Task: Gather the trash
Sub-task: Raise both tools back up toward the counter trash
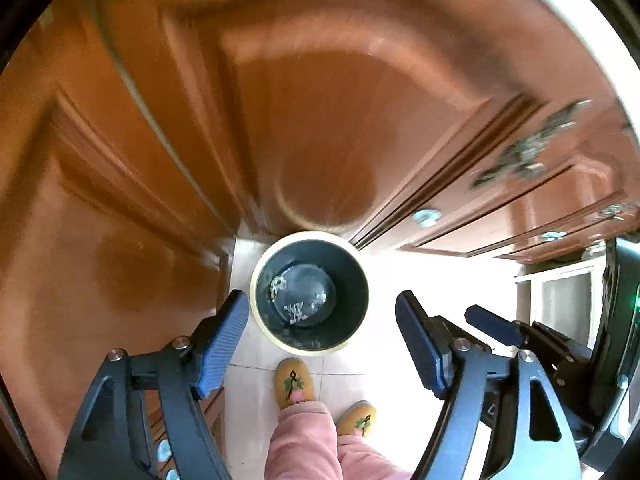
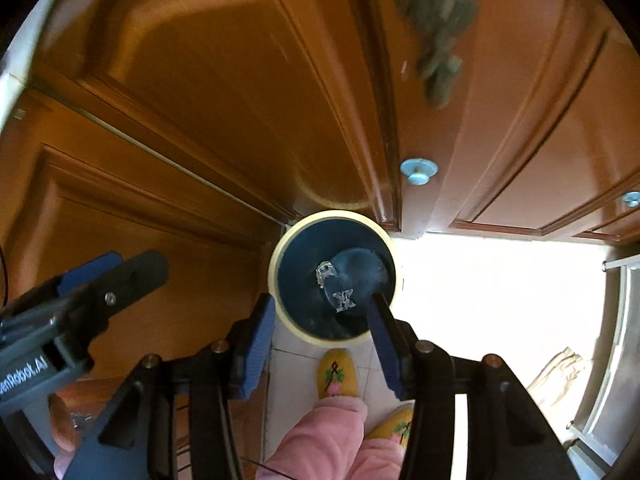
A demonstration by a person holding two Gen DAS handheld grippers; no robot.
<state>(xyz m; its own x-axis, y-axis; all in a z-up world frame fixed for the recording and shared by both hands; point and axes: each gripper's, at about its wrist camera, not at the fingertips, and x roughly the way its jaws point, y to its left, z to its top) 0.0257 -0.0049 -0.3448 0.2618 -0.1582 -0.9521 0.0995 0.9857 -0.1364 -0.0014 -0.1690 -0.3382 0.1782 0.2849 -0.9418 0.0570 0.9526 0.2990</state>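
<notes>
A round bin [image 1: 256,280] with a cream rim and dark liner stands on the floor right below both grippers. Two crumpled silvery wrappers lie at its bottom [image 1: 296,312] [image 1: 278,284]. My left gripper [image 1: 320,300] hangs above the bin, open, with nothing between its blue pads. In the right wrist view the bin [image 2: 276,264] holds the same wrappers [image 2: 344,300], and my right gripper [image 2: 320,302] is open and empty over it. The left gripper [image 2: 120,268] shows at the left edge of that view. One right gripper finger [image 1: 494,326] shows beside the left one.
Brown wooden cabinet doors [image 2: 224,92] with pale blue knobs [image 2: 418,170] rise behind the bin. A dried grey-green bunch [image 2: 436,12] hangs on one door. A person's yellow slippers [image 1: 294,380] and pink trouser legs [image 1: 304,440] stand on the pale tiled floor just before the bin.
</notes>
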